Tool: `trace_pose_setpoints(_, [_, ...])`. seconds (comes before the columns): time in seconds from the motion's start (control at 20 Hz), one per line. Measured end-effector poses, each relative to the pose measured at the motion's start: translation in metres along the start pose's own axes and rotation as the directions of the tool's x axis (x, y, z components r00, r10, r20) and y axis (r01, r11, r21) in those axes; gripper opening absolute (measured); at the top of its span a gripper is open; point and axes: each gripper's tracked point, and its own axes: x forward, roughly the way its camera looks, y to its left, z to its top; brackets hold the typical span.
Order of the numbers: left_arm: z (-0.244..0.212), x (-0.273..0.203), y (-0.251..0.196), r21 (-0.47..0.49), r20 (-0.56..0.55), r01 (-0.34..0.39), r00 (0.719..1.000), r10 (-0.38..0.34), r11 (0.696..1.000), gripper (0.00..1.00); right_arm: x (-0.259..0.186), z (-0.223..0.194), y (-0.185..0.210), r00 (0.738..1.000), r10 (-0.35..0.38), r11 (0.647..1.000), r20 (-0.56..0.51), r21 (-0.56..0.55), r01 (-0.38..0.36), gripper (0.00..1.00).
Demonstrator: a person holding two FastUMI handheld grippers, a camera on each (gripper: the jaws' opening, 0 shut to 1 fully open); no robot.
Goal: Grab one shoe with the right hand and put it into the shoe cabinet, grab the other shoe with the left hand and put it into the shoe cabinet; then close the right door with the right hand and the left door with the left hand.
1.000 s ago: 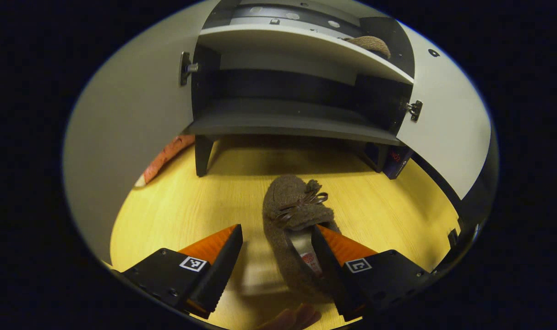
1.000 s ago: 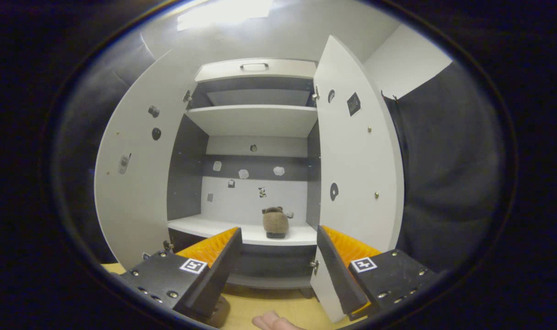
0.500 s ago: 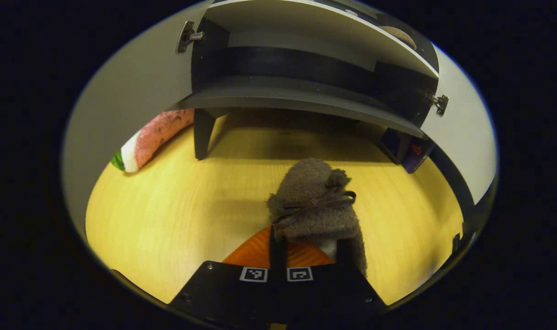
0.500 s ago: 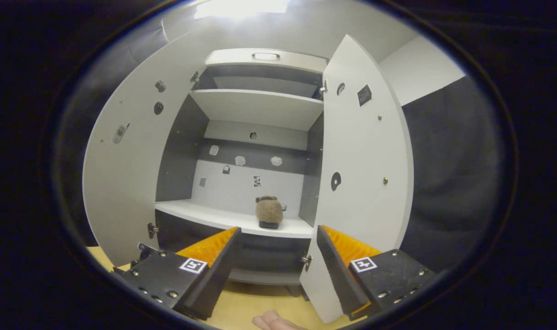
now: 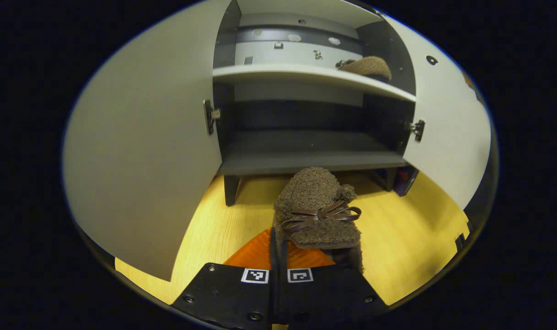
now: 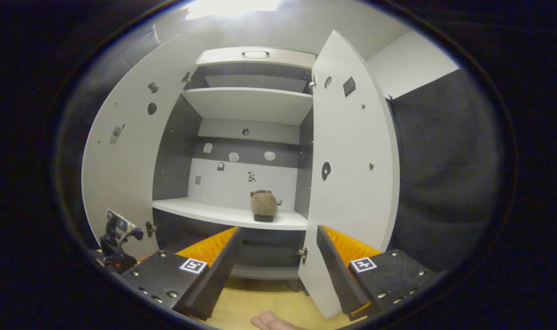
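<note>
left gripper point(image 5: 278, 261) clamping brown shoe point(image 5: 317, 215) at lower centre of frame, jaws pressing together on it. second shoe point(image 6: 264, 205) sitting on cabinet shelf point(image 6: 214, 214) mid-frame. right gripper point(image 6: 278, 256) hanging with jaws wide, gripping nothing.

No legible text, labels or numbers anywhere.
</note>
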Motion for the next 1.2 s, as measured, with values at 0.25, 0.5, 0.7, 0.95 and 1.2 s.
trace_pose_setpoints(0.25, [0.067,-0.044,-0.021,0.000,0.156,0.054,0.986,-0.053,0.999,0.01,-0.010,0.005,-0.015,1.000,-0.023,0.999,0.018,0.030,0.022,0.98])
trace_pose_setpoints(0.5, [0.146,-0.078,-0.029,0.004,0.320,0.044,0.947,-0.043,0.999,0.02,-0.014,0.007,-0.027,0.999,-0.024,0.998,0.024,0.053,0.022,0.98])
trace_pose_setpoints(0.7, [0.208,-0.091,-0.021,-0.029,0.436,0.015,0.900,-0.001,0.999,0.00,-0.008,0.012,-0.028,1.000,-0.003,0.998,0.015,0.060,0.002,0.98])
trace_pose_setpoints(0.95, [0.287,-0.090,-0.012,-0.081,0.523,0.007,0.851,0.036,0.997,0.00,0.005,0.029,-0.022,0.999,0.037,0.998,0.023,0.055,-0.038,0.98])
trace_pose_setpoints(1.2, [0.342,-0.054,-0.011,-0.127,0.528,0.008,0.847,0.061,0.992,0.00,0.013,0.048,-0.015,0.996,0.080,0.994,0.050,0.068,-0.083,0.98])
